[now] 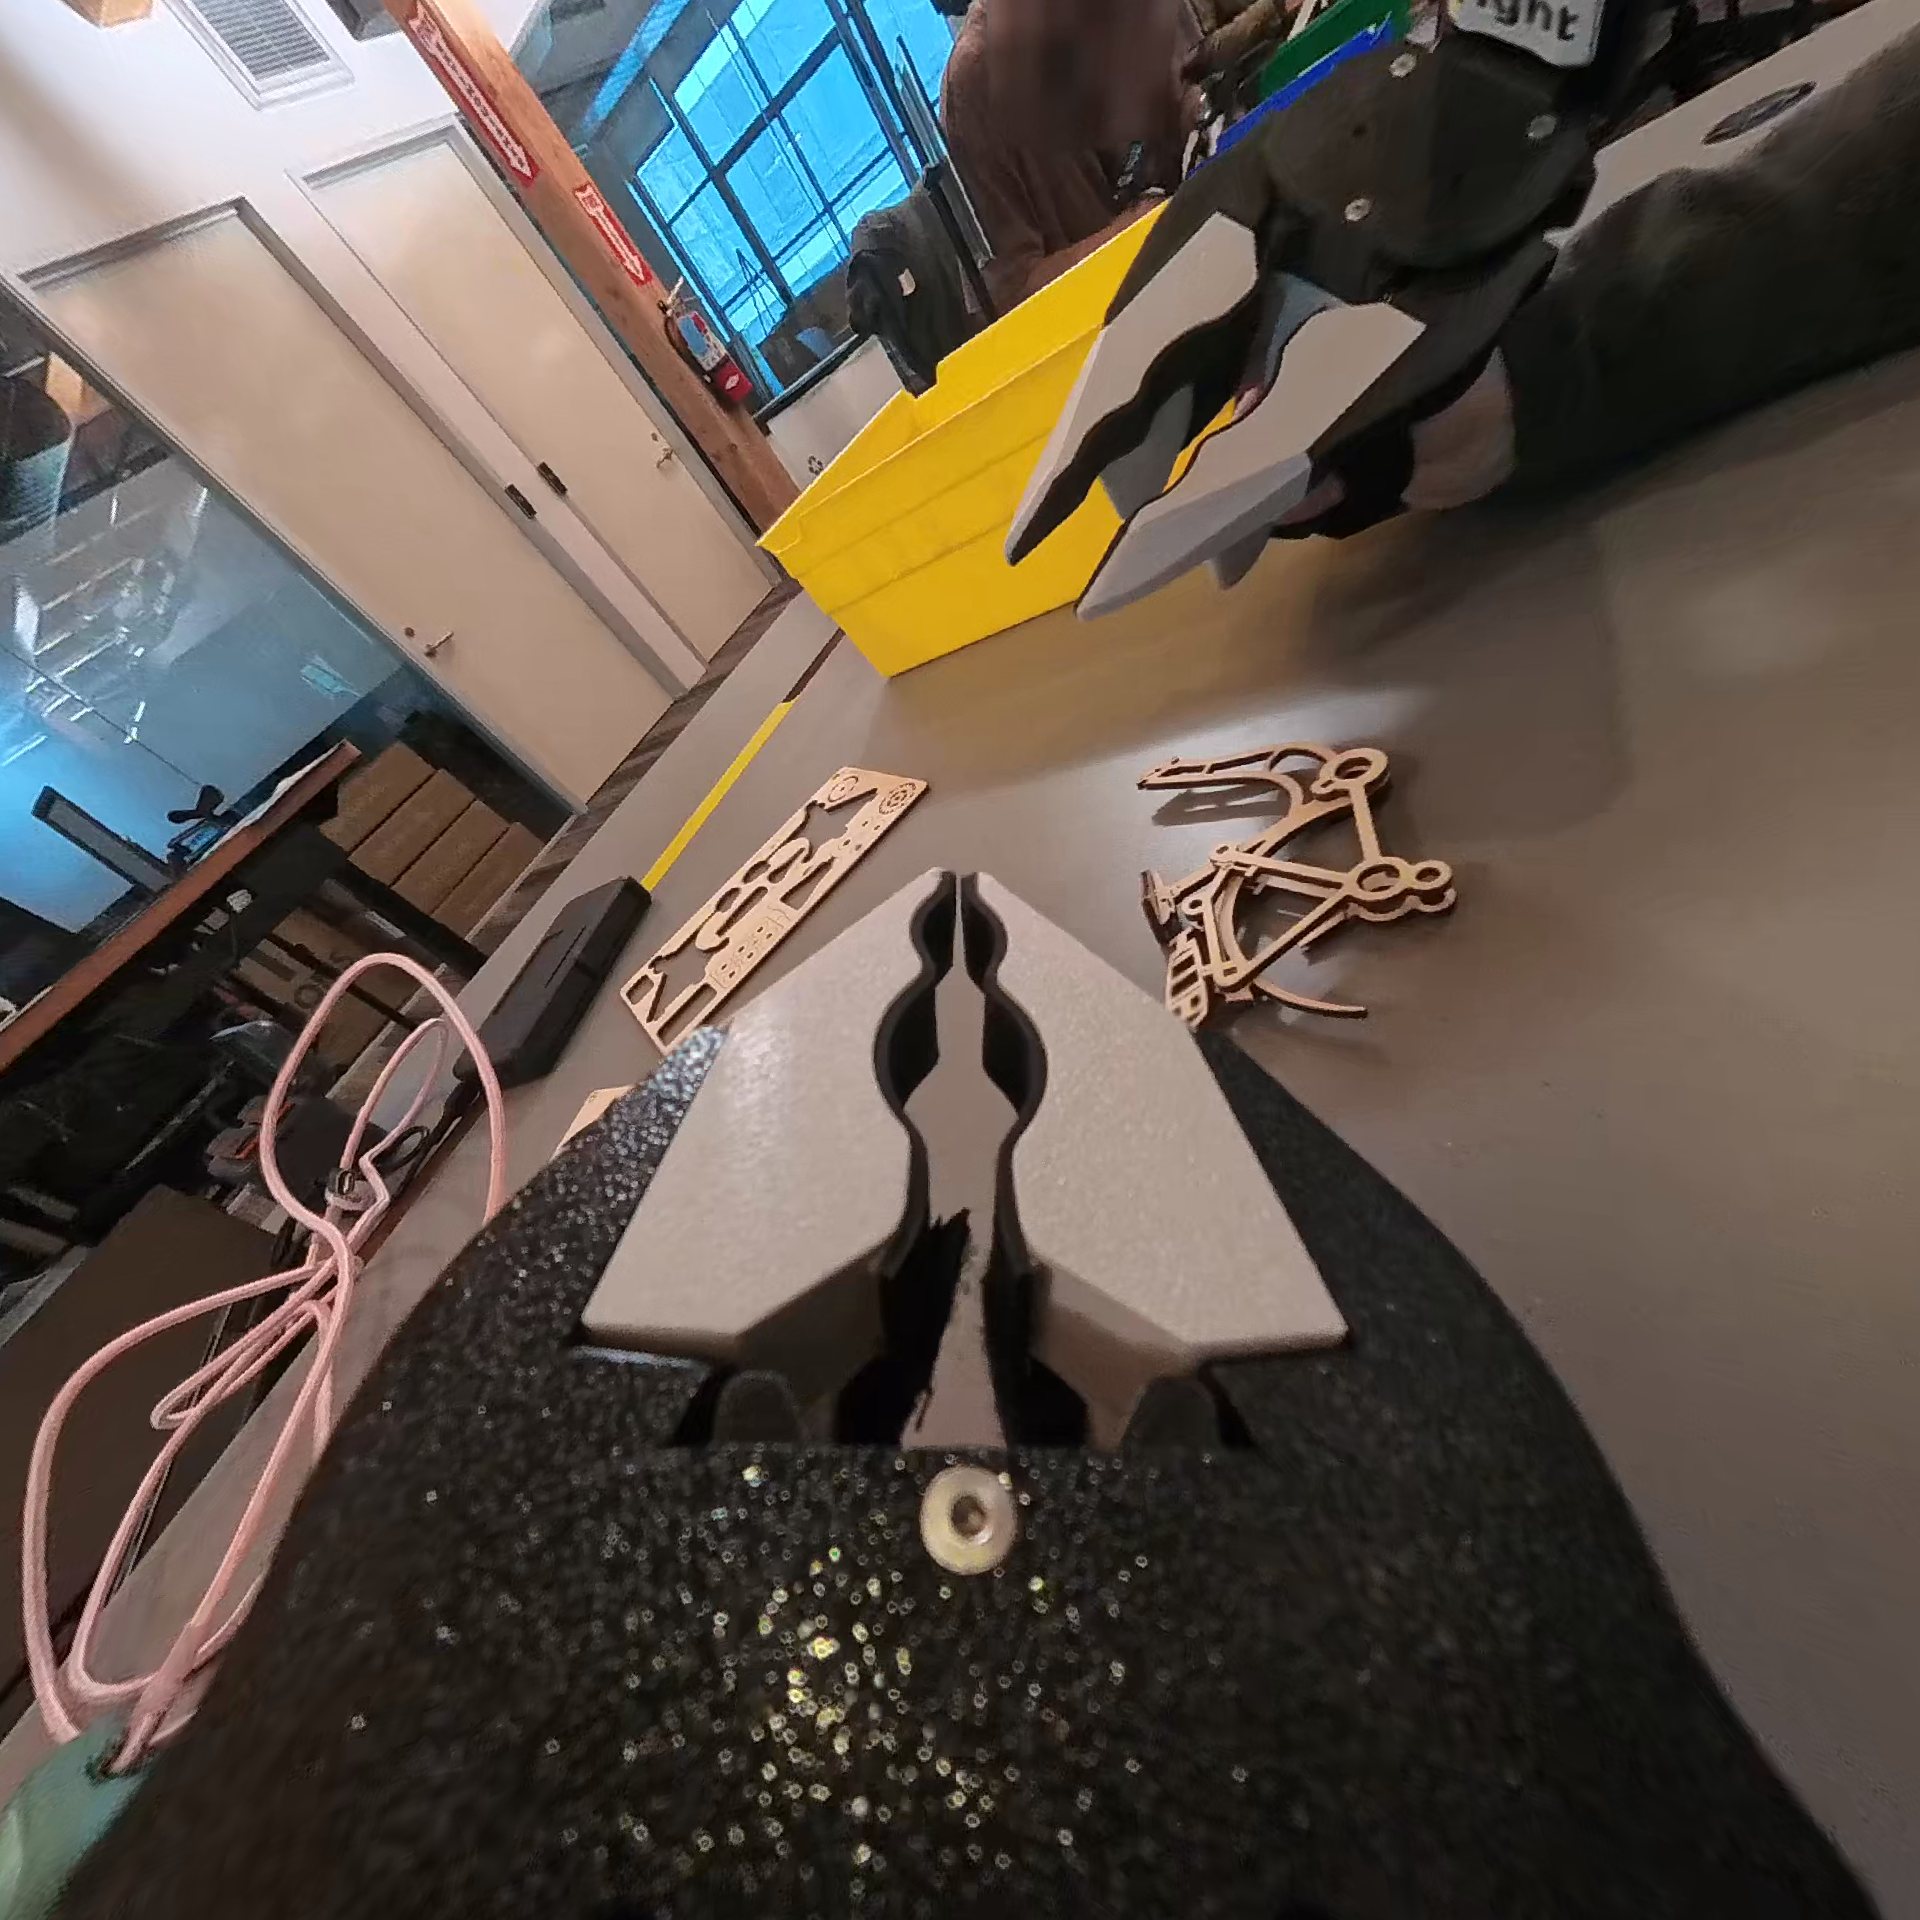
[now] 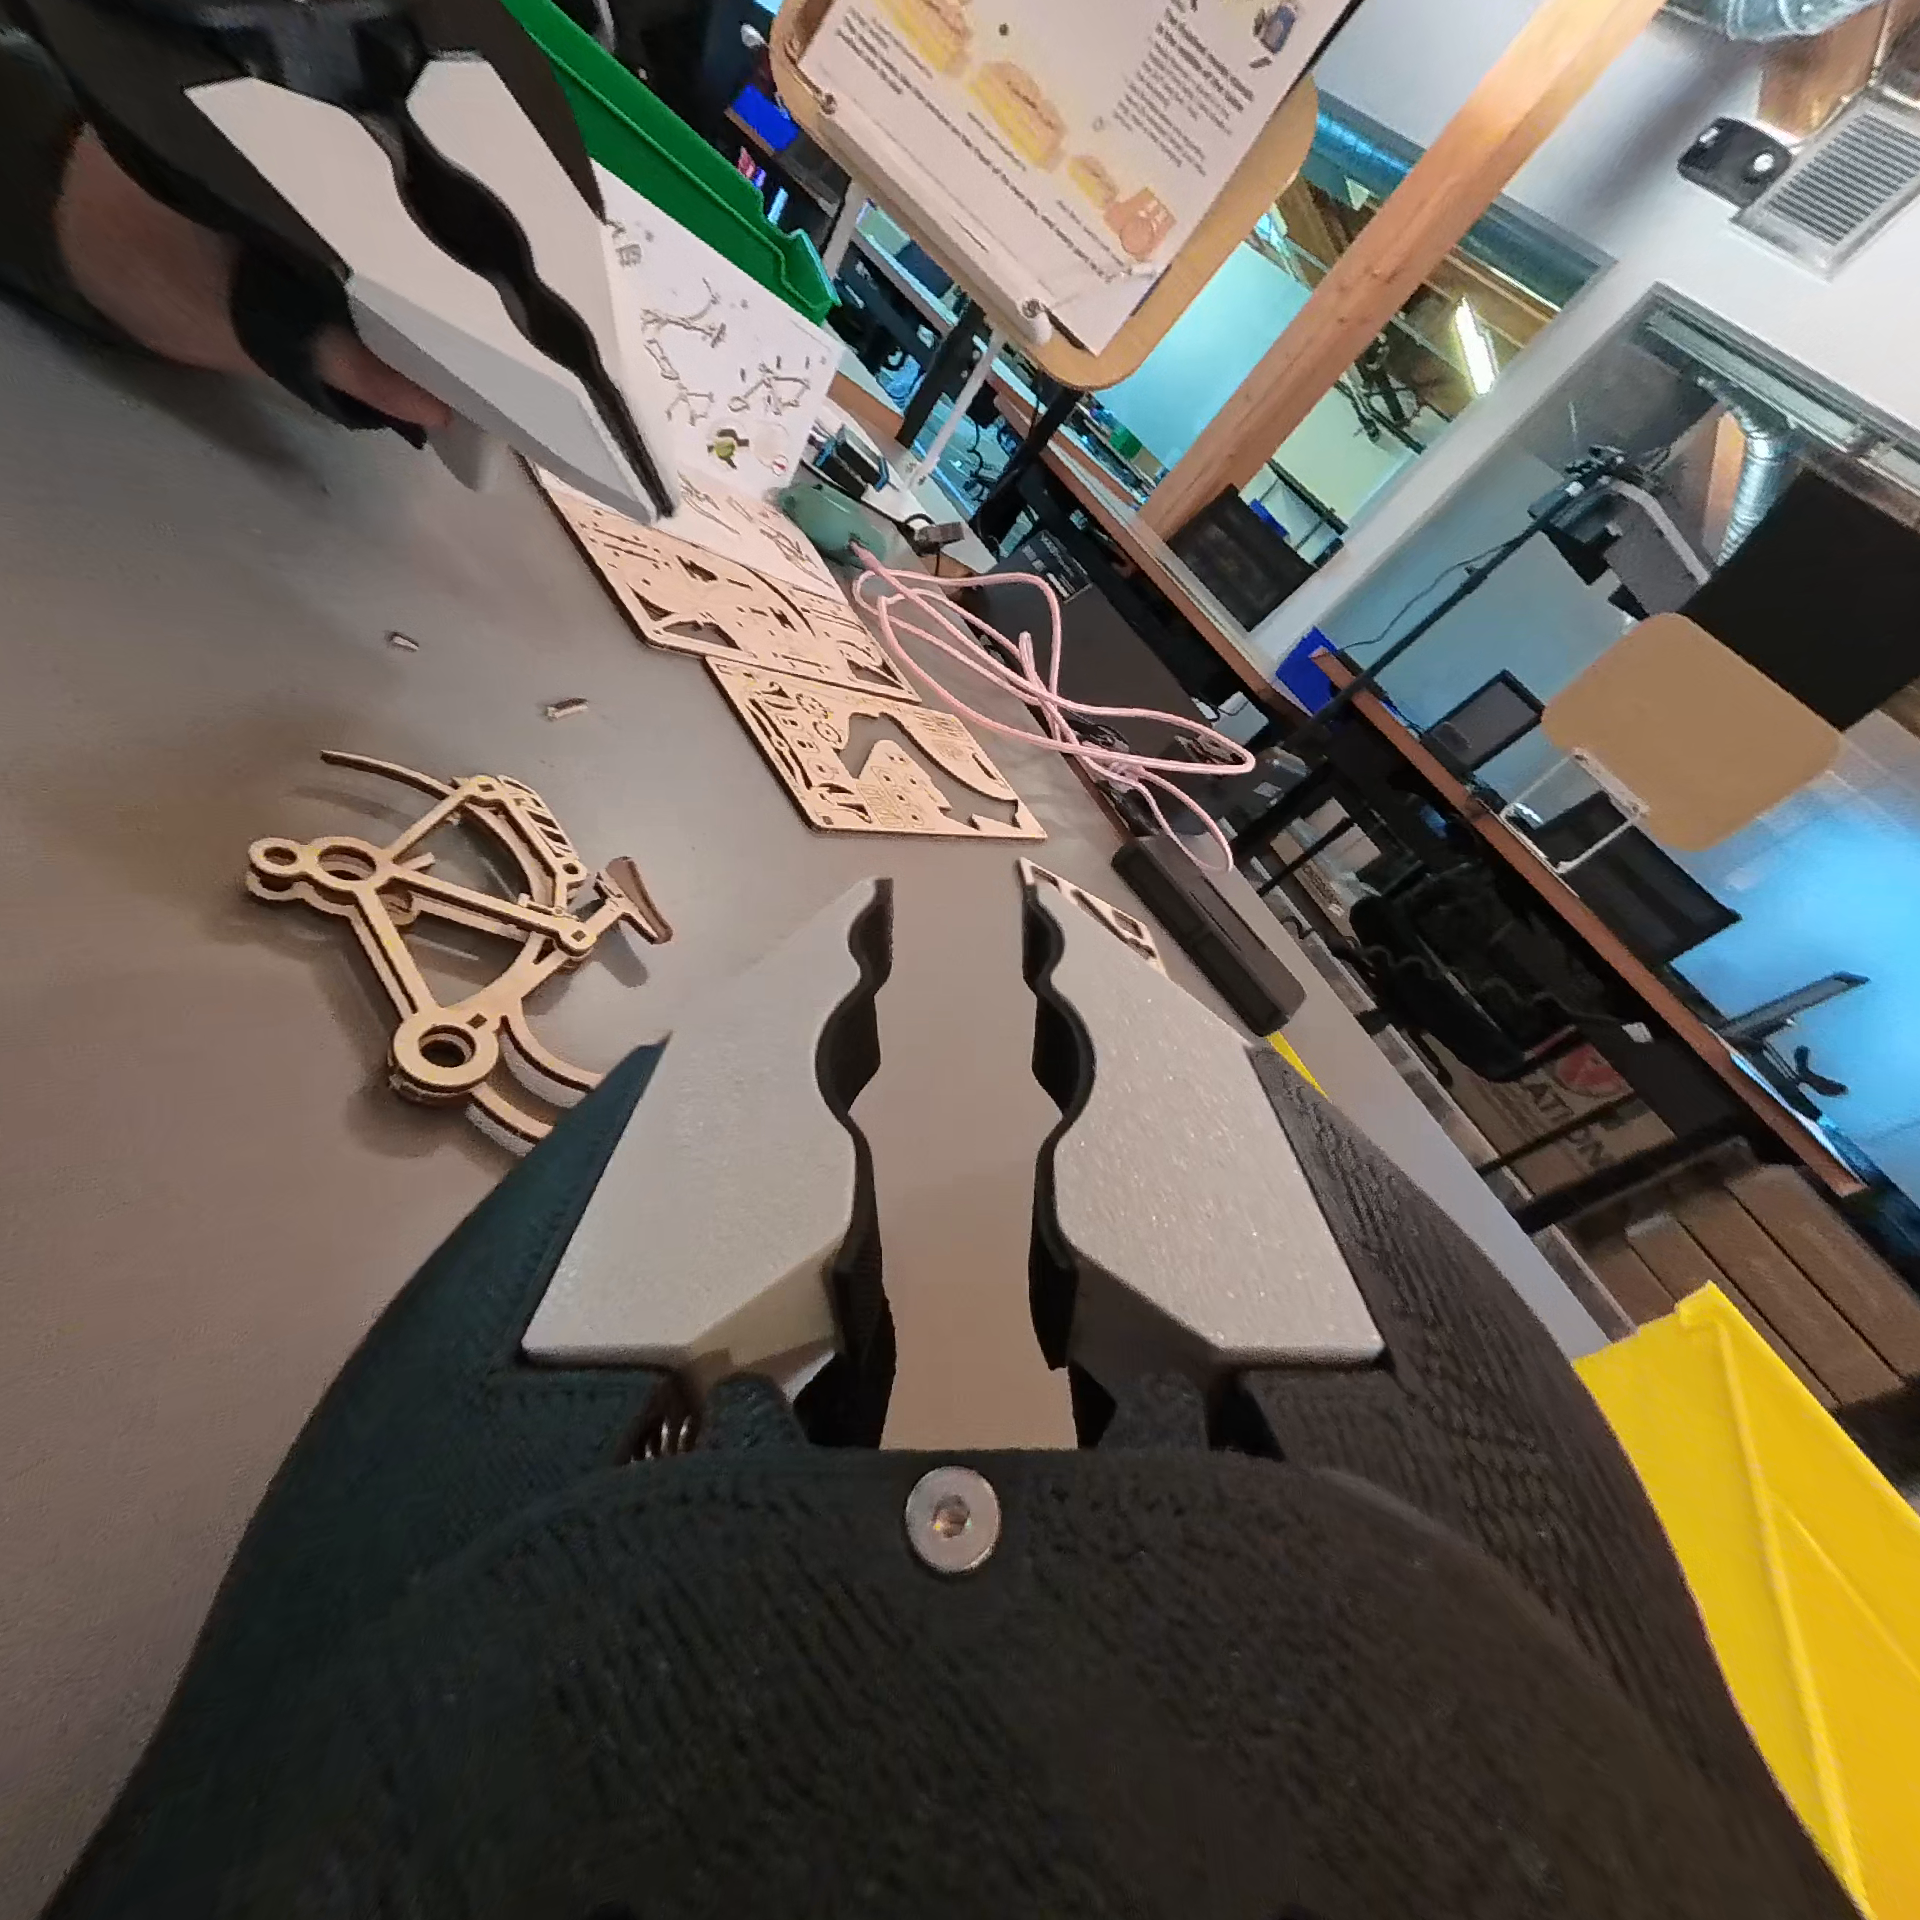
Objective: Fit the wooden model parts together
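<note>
A partly built wooden model (image 1: 1299,883) of curved arcs, struts and rings lies flat on the grey table (image 1: 1558,1143); it also shows in the right wrist view (image 2: 447,935). My left gripper (image 1: 958,883) is shut with nothing between its fingers, held above the table to the left of the model. My right gripper (image 2: 956,883) is open and empty, above the table to the right of the model. In the left wrist view the right gripper (image 1: 1060,577) hangs open beyond the model. In the right wrist view the left gripper (image 2: 649,499) is shut above the part sheets.
A punched-out wooden part sheet (image 1: 774,904) lies beside the model; two more sheets (image 2: 727,592) (image 2: 873,758) and an instruction page (image 2: 727,353) lie farther off. Two small wooden bits (image 2: 566,709) lie loose. A yellow bin (image 1: 935,499), green bin (image 2: 675,135), pink cord (image 2: 1039,707) and black box (image 1: 571,966) line the table's edges. There is about 12 cm between the tips of the two grippers.
</note>
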The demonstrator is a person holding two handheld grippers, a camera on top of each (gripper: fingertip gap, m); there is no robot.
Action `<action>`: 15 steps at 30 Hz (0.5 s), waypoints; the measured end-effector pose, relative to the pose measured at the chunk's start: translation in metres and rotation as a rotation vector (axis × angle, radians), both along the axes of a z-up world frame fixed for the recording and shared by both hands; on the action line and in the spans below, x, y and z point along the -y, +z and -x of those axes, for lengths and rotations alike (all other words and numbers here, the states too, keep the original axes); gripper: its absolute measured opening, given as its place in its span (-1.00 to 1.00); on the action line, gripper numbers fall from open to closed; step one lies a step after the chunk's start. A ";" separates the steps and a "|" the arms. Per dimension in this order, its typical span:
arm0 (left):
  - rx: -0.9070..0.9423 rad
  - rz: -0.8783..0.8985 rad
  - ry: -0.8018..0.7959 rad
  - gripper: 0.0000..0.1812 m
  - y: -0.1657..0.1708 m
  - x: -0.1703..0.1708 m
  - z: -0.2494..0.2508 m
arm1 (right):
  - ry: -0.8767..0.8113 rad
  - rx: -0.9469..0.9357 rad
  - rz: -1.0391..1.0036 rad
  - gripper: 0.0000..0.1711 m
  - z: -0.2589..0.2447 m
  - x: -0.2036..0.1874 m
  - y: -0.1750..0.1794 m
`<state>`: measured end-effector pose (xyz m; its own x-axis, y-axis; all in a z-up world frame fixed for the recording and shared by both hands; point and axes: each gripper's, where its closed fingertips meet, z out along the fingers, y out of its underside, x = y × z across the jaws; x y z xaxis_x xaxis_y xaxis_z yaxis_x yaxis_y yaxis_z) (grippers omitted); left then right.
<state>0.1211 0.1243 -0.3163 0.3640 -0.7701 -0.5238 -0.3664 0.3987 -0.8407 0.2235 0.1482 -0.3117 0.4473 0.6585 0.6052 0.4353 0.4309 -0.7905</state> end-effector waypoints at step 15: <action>0.140 0.189 -0.055 -1.00 0.008 -0.002 0.010 | 0.022 0.025 0.043 -0.76 0.007 -0.001 -0.007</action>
